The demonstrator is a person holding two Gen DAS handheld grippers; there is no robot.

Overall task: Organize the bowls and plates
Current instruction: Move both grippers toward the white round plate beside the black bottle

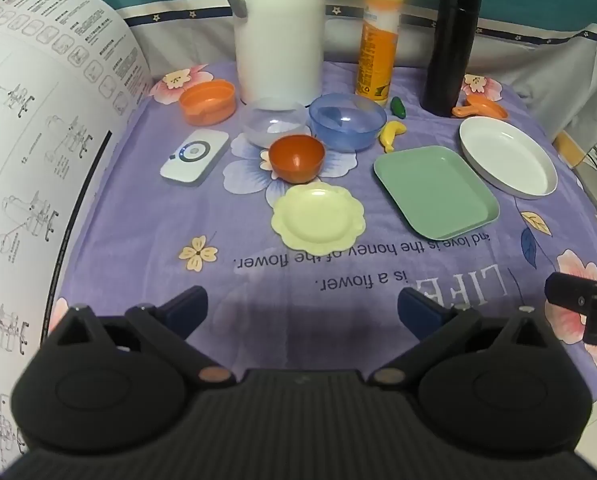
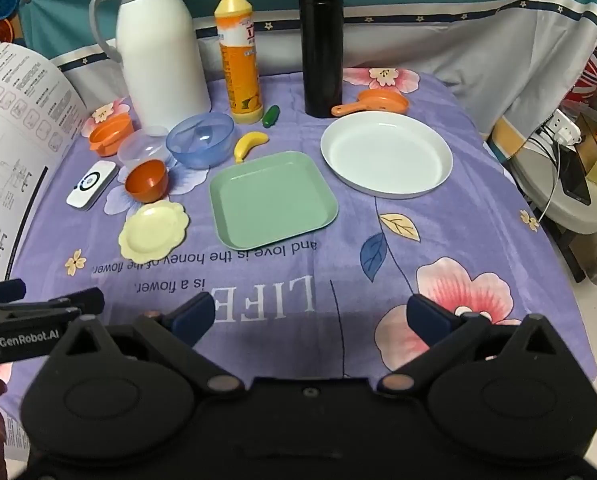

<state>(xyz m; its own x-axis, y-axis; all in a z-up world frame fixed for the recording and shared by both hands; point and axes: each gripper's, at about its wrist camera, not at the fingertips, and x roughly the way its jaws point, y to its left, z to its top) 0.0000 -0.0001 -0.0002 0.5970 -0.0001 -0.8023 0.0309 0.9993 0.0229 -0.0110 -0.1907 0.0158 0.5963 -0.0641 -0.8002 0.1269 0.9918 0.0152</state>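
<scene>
On the purple flowered cloth lie a pale yellow scalloped plate [image 1: 317, 218] [image 2: 153, 230], a green square plate [image 1: 435, 192] [image 2: 273, 199] and a white round plate [image 1: 507, 157] [image 2: 385, 155]. Behind them stand a small orange bowl [image 1: 296, 158] [image 2: 146, 180], a clear bowl [image 1: 273, 126] [image 2: 142, 146] and a blue bowl [image 1: 347, 121] [image 2: 201, 140]. My left gripper [image 1: 302, 312] is open and empty over the near cloth. My right gripper [image 2: 312, 318] is open and empty, to the right of the left one.
At the back stand a white jug [image 1: 279, 32], a yellow bottle [image 1: 378, 36] and a black flask [image 1: 452, 50]. An orange tub [image 1: 207, 102], a white device [image 1: 195, 156], a toy banana [image 1: 391, 135], a green toy [image 1: 398, 107] and an orange toy pan [image 1: 483, 109] lie around. A printed sheet [image 1: 30, 152] stands at the left.
</scene>
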